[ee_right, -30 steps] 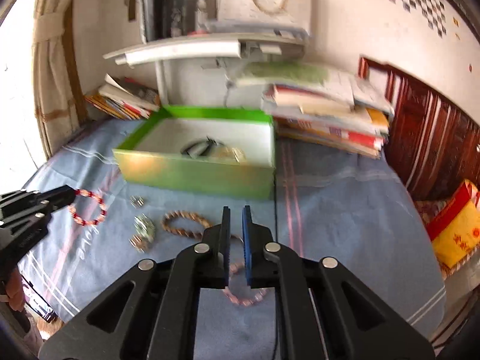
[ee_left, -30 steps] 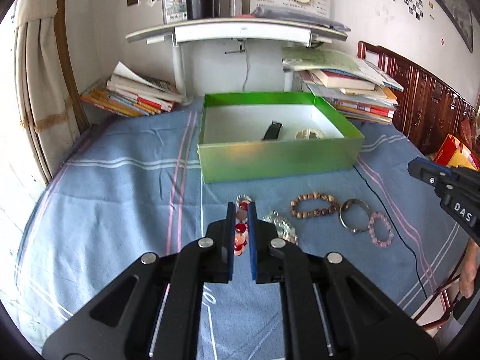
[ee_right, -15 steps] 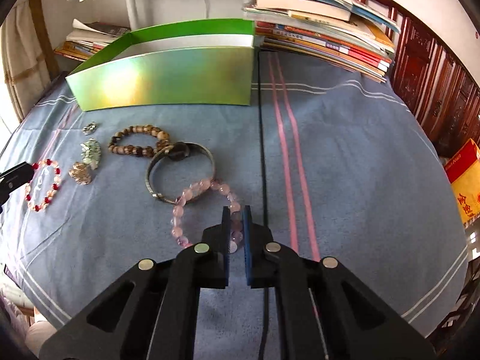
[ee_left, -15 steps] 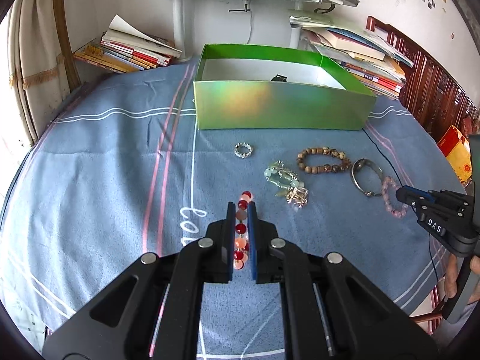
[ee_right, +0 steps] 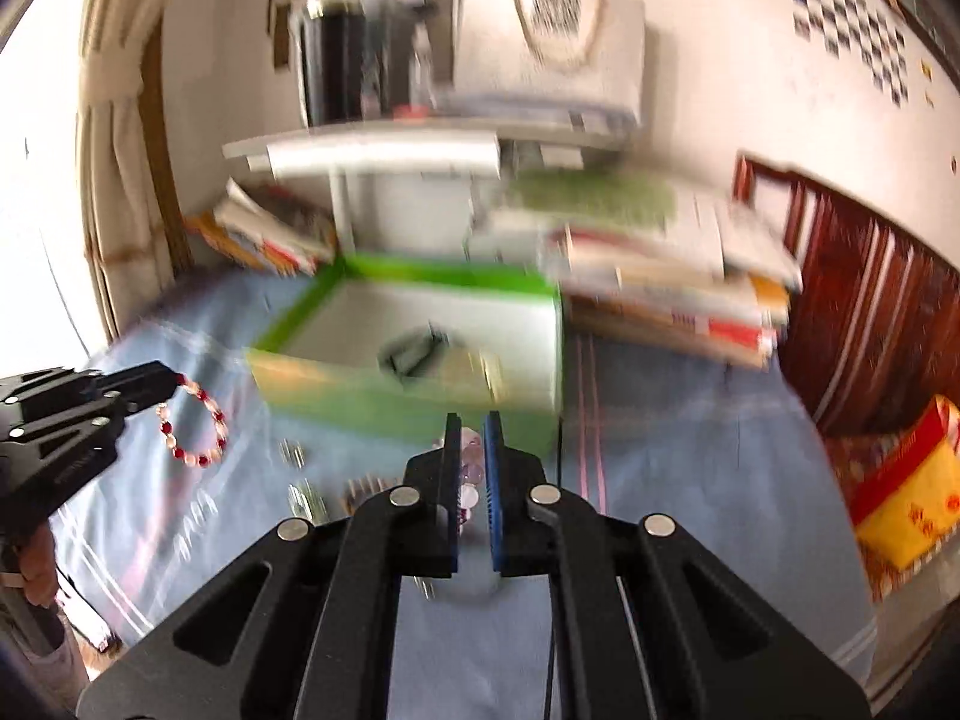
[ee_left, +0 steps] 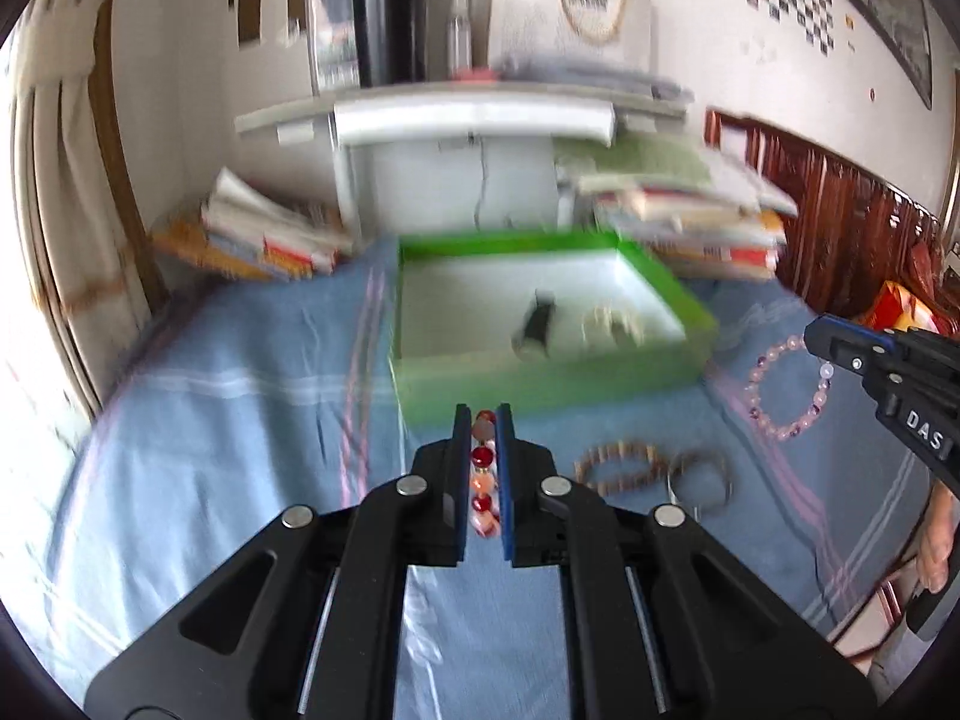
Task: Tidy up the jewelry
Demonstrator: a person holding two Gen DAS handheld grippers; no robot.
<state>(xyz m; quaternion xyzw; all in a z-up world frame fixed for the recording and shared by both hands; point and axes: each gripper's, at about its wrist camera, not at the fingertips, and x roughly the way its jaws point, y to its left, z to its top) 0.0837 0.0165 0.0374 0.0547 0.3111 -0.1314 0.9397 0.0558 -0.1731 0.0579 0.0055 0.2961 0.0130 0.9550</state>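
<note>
Left gripper [ee_left: 482, 420]: clamps the red bead bracelet [ee_left: 483, 480]
Right gripper [ee_right: 467, 427]: clamps the pink bead bracelet [ee_left: 786, 390] (hanging)
Ahead: green box [ee_left: 540, 372], unobstructed
Below: wooden bracelet [ee_left: 618, 462], metal bangle [ee_left: 699, 477]

Grippers: you hold two, the left gripper [ee_left: 482, 420] and the right gripper [ee_right: 471, 429].
Bracelets you carry: two, a red bead bracelet [ee_right: 193, 423] in the left, a pink bead bracelet [ee_left: 786, 390] in the right.
Bracelets you see lying on the blue cloth [ee_left: 240, 450]: two in the left view, a brown bead bracelet [ee_left: 618, 462] and a metal bangle [ee_left: 699, 477].
Small silvery pieces: you can make out about two [ee_right: 295, 455], too blurred for a sure count.
Boxes: one green box [ee_left: 540, 384].
Things in the box: two you can tell, a dark one [ee_left: 536, 324] and a pale one [ee_left: 609, 324].
Book piles: two, one on the left [ee_left: 270, 234], one on the right [ee_left: 684, 222].
</note>
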